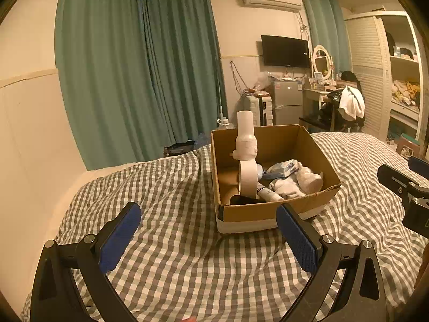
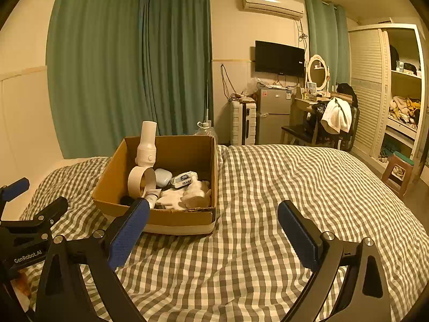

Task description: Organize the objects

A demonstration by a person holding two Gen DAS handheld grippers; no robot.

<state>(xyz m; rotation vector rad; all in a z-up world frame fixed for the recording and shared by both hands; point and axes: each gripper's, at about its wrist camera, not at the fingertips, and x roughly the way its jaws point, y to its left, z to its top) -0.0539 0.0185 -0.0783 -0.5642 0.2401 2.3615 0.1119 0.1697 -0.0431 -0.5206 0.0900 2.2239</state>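
Note:
A cardboard box stands on the checked bed. In it are a tall white bottle, a roll of tape, a tissue pack, a tube, white socks and a small pale case. My left gripper is open and empty, just short of the box's near wall. My right gripper is open and empty, to the right of the box's near corner. Each gripper shows at the edge of the other's view.
The grey-and-white checked bedcover spreads all around the box. Green curtains hang behind the bed. A fridge, suitcase, chair with clothes, wardrobe shelves and a stool stand beyond the bed's far side.

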